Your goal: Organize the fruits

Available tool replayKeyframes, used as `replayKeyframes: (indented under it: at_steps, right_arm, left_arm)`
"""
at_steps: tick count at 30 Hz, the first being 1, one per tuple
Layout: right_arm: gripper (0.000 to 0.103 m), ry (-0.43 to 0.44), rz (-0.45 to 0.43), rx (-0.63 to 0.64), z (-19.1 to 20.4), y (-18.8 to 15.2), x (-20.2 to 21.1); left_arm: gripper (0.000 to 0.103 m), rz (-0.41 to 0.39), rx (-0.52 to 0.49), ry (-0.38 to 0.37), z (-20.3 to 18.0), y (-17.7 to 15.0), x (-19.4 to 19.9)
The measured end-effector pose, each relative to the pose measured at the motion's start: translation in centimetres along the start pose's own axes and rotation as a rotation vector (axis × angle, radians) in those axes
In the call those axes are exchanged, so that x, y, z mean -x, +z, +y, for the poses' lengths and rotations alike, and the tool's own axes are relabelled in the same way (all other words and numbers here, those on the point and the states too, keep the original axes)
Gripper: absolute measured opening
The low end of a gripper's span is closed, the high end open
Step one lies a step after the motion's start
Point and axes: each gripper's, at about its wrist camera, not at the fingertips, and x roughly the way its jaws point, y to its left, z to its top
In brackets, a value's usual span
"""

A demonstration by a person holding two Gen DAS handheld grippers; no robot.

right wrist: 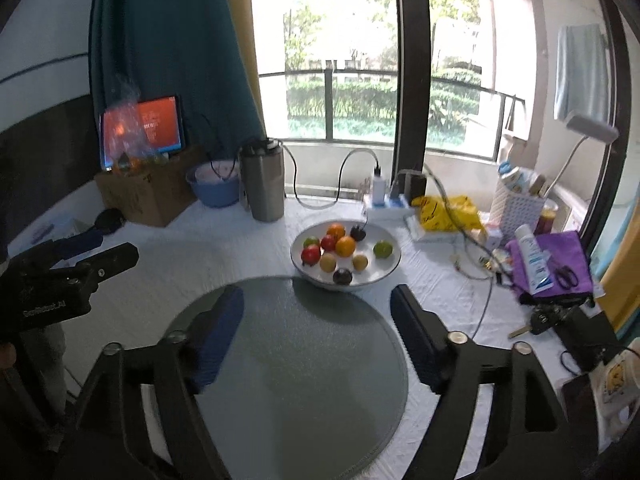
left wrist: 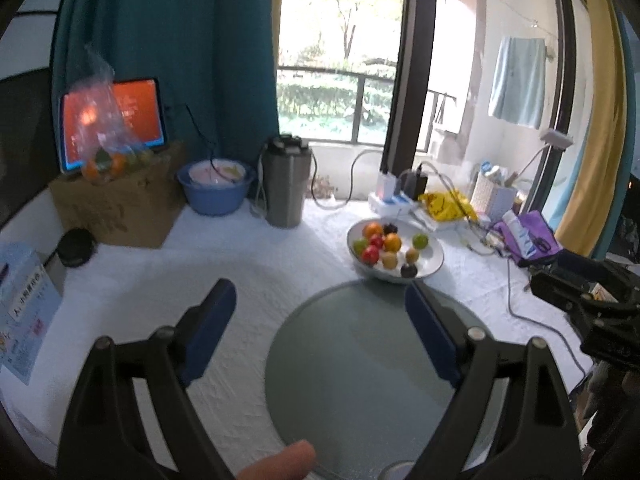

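A white bowl (left wrist: 430, 266) (right wrist: 390, 264) holds several fruits: oranges (left wrist: 392, 242) (right wrist: 345, 246), red ones (left wrist: 370, 255) (right wrist: 311, 255), green ones (left wrist: 420, 241) (right wrist: 382, 249), yellowish and dark ones. It stands on the white tablecloth just beyond a round grey glass disc (left wrist: 360, 380) (right wrist: 296, 360). My left gripper (left wrist: 320, 304) hovers open over the disc's near left, nothing between its blue pads. My right gripper (right wrist: 316, 306) is open above the disc, also with nothing in it. A clear bag with more fruit (left wrist: 106, 162) (right wrist: 128, 160) rests on a cardboard box at back left.
At the back stand a cardboard box (left wrist: 116, 208), a tablet with a red screen (left wrist: 136, 116), a blue basin (left wrist: 216, 188) and a steel flask (left wrist: 286, 182). Cables, a power strip (right wrist: 386, 202), a yellow bag (right wrist: 448, 210), a purple pouch (right wrist: 560, 264) and keys crowd the right side.
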Motion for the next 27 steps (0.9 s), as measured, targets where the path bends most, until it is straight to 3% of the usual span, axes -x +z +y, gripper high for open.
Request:
replayKeyframes:
  at_steps: [14, 27]
  right_arm:
    - [0.081, -0.066, -0.163, -0.026, -0.7, 2.9, 7.6]
    - [0.081, -0.115, -0.207, -0.048, -1.7, 3.1, 11.2]
  left_arm:
    - [0.088, -0.176, -0.093, 0.046, -2.3, 4.0, 7.7]
    - [0.088, -0.175, -0.12, 0.026, -4.1, 4.2, 9.3]
